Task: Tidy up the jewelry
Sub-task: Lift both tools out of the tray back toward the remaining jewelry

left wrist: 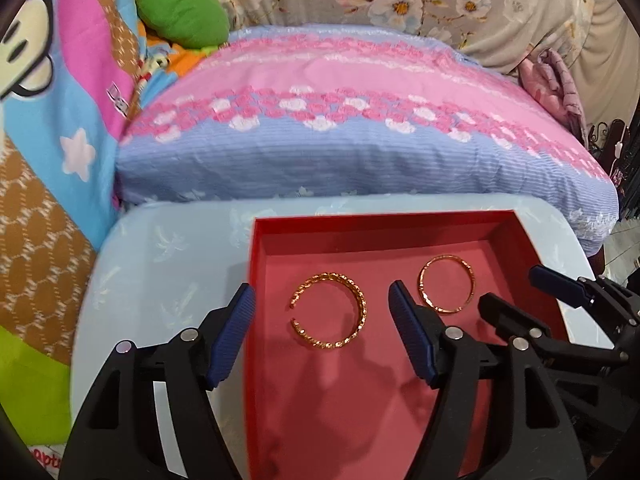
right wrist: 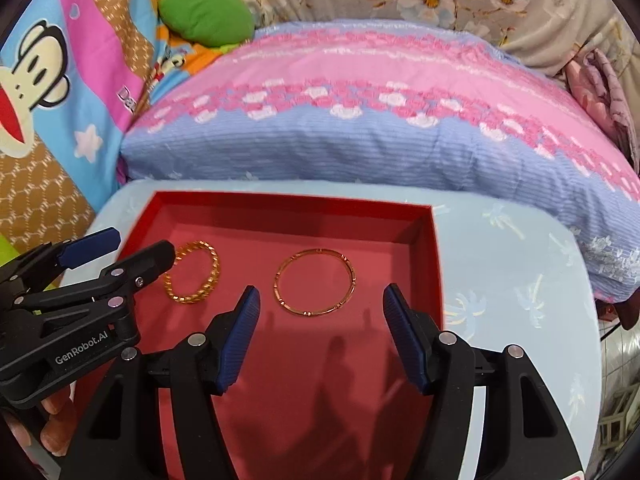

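Note:
A red open box (left wrist: 384, 222) (right wrist: 434, 264) sits on a light blue table. Inside lie two gold bangles: a twisted open cuff (left wrist: 362, 312) (right wrist: 212, 276) on the left and a thin closed bangle (left wrist: 468, 292) (right wrist: 352, 276) on the right. My left gripper (left wrist: 322, 336) is open, hovering over the box just short of the cuff, left finger outside the box wall. My right gripper (right wrist: 320, 332) is open and empty, just short of the thin bangle. Each gripper shows in the other's view: the right (left wrist: 560, 292), the left (right wrist: 108, 252).
The light blue table (left wrist: 168, 264) (right wrist: 520, 280) has rounded corners. A pink and purple pillow (left wrist: 360, 128) (right wrist: 380, 112) lies right behind it. Colourful bedding (left wrist: 60, 120) and a green cushion (left wrist: 180, 12) are at the left.

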Demonstrator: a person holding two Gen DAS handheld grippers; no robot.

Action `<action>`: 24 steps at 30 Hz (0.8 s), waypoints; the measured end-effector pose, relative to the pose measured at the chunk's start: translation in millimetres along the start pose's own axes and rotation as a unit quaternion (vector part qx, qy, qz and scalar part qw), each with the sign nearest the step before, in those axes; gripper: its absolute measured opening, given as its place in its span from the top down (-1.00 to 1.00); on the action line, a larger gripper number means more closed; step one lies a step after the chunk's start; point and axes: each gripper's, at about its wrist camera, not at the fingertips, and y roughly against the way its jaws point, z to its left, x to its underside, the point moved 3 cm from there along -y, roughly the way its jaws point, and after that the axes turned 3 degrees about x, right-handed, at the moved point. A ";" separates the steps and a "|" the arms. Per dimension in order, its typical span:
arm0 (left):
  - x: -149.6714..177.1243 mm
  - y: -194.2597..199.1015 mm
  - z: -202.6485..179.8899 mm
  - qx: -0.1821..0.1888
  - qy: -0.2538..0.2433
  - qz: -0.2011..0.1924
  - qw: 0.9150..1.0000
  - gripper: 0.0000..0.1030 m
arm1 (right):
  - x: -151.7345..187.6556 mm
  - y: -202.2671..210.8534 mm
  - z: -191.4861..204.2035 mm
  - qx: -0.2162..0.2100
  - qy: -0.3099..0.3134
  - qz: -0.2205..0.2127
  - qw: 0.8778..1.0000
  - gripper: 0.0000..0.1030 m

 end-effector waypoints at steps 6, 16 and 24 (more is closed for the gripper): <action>14.6 56.7 -0.6 -0.004 -0.008 -0.037 0.999 -0.28 | 15.0 50.7 -0.2 0.002 0.004 -0.032 0.999 -0.32; 80.4 118.3 -14.2 -0.002 -0.010 -0.048 0.999 -0.28 | 79.4 115.9 -3.5 -0.005 -0.013 -0.044 0.999 -0.32; 146.6 144.6 -17.6 0.003 0.015 -0.037 0.999 -0.28 | 150.0 146.3 -8.1 -0.009 -0.028 -0.029 0.999 -0.32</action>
